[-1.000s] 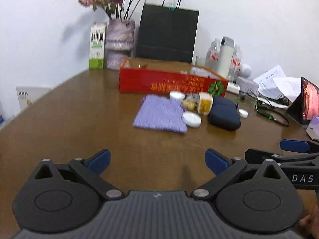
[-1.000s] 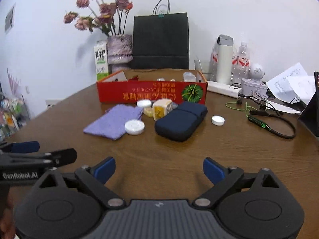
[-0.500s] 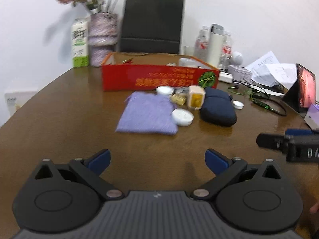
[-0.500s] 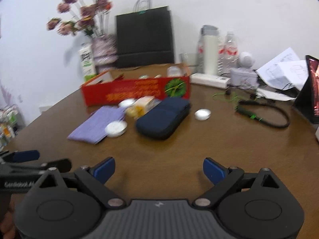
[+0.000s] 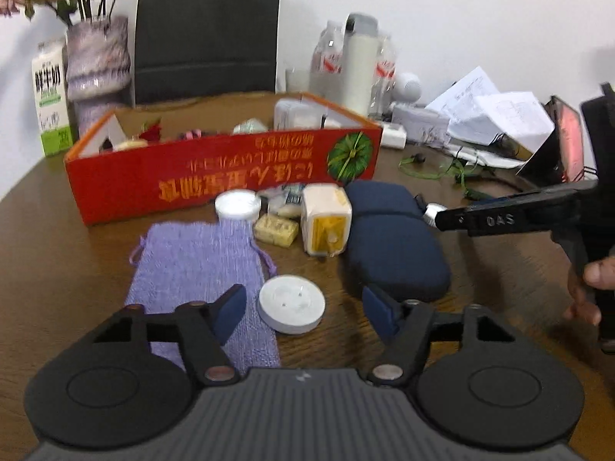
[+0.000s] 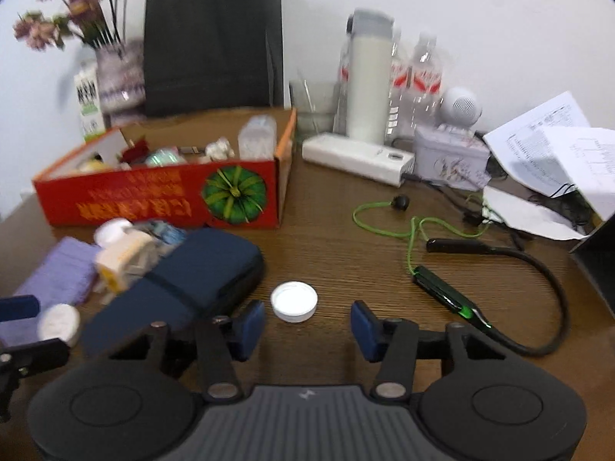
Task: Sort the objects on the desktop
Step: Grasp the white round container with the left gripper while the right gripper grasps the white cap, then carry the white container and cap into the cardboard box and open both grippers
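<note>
On the brown table, a flat white disc (image 5: pixel 291 309) lies between the fingers of my left gripper (image 5: pixel 303 311). Its jaws are closing, and gaps still show on both sides of the disc. A purple pouch (image 5: pixel 192 261) lies under the left finger. My right gripper (image 6: pixel 307 324) has its jaws closing just behind a small white cap (image 6: pixel 294 301), with the pads clear of it. A navy case (image 6: pixel 180 280), a yellow-and-white cube (image 5: pixel 326 223) and a white jar lid (image 5: pixel 237 203) sit before the red box (image 5: pixel 223 188), which holds several small items.
Green-corded neckband earphones (image 6: pixel 442 280) lie right of the cap. At the back stand a white power strip (image 6: pixel 357 157), a flask with bottles (image 6: pixel 369 88), papers (image 6: pixel 557 146), a black bag (image 5: pixel 207 30), a vase (image 5: pixel 98 65) and a milk carton (image 5: pixel 50 100). A hand (image 5: pixel 592 288) grips the right tool.
Both grippers have moved forward to the objects and their jaws have narrowed. The white disc now sits between the left fingers; the small cap lies just ahead of the right ones.
</note>
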A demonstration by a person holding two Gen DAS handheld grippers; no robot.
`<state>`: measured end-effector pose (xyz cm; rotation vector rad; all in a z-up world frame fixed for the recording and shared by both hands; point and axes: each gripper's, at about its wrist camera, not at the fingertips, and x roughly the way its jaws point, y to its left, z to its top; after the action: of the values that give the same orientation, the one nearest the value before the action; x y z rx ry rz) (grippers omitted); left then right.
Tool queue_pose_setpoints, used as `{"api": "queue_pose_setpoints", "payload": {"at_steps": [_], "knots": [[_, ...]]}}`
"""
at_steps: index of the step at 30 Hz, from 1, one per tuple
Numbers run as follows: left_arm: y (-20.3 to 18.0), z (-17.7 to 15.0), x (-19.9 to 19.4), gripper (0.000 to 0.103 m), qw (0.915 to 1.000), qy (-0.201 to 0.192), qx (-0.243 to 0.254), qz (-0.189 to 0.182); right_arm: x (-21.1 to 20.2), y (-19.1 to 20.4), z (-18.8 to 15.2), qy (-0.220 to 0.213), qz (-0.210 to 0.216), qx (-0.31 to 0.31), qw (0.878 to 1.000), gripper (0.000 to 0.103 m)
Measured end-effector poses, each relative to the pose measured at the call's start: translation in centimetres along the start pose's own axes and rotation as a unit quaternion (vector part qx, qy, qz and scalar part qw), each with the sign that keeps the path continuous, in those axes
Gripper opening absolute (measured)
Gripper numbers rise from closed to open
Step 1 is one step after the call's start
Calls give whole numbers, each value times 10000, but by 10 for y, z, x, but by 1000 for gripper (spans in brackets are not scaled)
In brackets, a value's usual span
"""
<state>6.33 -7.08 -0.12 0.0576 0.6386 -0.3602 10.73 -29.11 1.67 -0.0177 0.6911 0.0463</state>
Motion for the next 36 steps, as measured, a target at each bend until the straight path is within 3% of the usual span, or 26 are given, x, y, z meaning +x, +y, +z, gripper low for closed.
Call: {"api": "queue_pose_setpoints", "payload": {"at_steps": [3, 6, 11, 16, 21, 27, 32, 36], "knots": [[2, 0, 2, 57, 10000, 5, -24, -5, 14, -2, 1, 4, 111, 62, 9999, 43], [3, 2, 4, 41, 10000, -11, -53, 12, 19, -3, 3, -35, 75, 91, 9999, 28], [2, 2, -1, 40, 9999, 18, -148, 21, 11, 2, -1, -37, 191, 91, 9998, 27], [0, 1, -23, 40, 9992, -92, -393, -59, -25, 14, -18, -165, 391, 236, 9988, 27], [-6, -5, -57, 40, 9984, -240, -503, -104, -77, 28, -49, -306, 990, 510, 9933, 27], [-4, -25, -94, 40, 9915, -222, -1048, -736, -118, 37, -75, -380, 1338, 577, 9886, 27], [-22, -57, -123, 41, 9966, -182, -542, -587, -140, 54, -95, -322, 1554, 415, 9865, 27], [-13, -71, -144, 41, 9945, -365, -847, -487, -146, 63, -110, -181, 1611, 412, 9859, 28]]}}
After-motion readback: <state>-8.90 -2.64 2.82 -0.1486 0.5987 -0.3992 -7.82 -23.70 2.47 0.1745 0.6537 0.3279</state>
